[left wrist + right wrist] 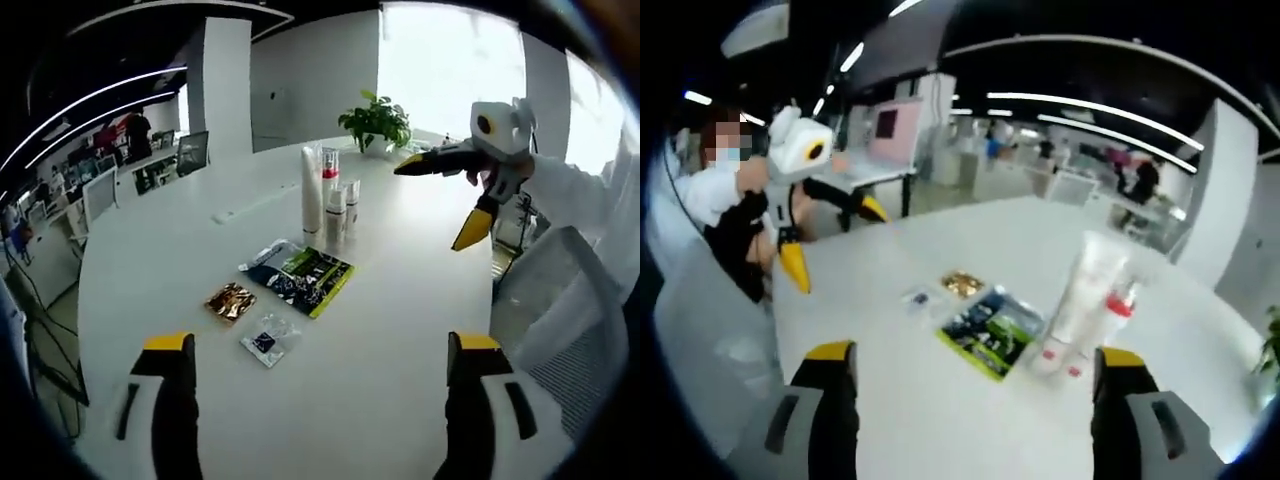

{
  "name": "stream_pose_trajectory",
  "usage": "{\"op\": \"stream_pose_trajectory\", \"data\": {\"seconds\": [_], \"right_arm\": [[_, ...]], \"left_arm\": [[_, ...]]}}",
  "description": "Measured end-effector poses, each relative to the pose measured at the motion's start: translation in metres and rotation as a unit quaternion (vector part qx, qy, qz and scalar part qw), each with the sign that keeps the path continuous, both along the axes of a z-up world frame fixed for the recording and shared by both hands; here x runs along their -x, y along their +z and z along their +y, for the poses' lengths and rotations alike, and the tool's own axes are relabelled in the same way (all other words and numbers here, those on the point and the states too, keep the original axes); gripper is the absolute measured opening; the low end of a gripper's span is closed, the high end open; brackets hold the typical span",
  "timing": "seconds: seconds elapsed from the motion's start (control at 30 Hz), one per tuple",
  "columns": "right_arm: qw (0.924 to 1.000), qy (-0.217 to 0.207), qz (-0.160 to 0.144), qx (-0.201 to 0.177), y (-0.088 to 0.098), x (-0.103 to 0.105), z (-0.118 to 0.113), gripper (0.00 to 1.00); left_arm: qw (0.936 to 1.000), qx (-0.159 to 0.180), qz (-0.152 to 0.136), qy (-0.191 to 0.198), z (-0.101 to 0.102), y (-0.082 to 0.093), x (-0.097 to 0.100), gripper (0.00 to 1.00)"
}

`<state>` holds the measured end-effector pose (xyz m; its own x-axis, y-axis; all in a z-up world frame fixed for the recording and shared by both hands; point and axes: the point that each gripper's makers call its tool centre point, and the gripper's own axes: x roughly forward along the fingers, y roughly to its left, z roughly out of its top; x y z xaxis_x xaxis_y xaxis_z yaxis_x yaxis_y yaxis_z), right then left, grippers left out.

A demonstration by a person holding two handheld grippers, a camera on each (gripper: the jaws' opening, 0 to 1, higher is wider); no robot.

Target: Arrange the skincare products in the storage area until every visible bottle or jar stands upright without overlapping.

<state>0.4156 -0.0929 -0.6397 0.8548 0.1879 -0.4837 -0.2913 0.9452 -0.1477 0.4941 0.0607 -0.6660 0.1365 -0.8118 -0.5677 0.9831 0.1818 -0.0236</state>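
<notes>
Both grippers hovering released over the table [400, 330]: left gripper [320, 345], right gripper [975, 355]. Skincare bottles [328, 205] standing upright mid-table, sachets [300, 275] lying just beside them, toward the near edge

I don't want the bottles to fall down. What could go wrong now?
1. The bottles stand very close together on the table. Bumping one with the tongs might knock over its neighbours.
2. The tall white tube looks narrow for its height, so it may tip easily.
3. The flat packets lie just in front of the bottles, so a sliding bottle could catch on them or end up on top of them.
</notes>
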Motion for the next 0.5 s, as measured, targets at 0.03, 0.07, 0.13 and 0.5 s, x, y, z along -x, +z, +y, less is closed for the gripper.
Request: {"op": "stream_pose_trajectory", "data": {"seconds": [0.03,0.07,0.13,0.5], "right_arm": [[1.0,-0.002,0.0,0.001,0.001,0.002,-0.002,1.0],[1.0,-0.004,0.0,0.003,0.003,0.004,-0.003,1.0],[1.0,-0.008,0.0,0.004,0.007,0.009,-0.006,1.0],[0.9999,-0.002,0.002,0.015,0.02,0.037,0.006,1.0]], "left_arm": [[1.0,-0.001,-0.002,0.002,0.001,0.002,0.0,0.99],[1.0,-0.001,-0.004,0.005,0.003,0.003,0.0,0.99],[0.9999,-0.005,-0.007,0.009,0.006,0.006,0.0,0.99],[0.9994,0.011,-0.022,0.026,0.025,0.028,0.017,0.99]]}}
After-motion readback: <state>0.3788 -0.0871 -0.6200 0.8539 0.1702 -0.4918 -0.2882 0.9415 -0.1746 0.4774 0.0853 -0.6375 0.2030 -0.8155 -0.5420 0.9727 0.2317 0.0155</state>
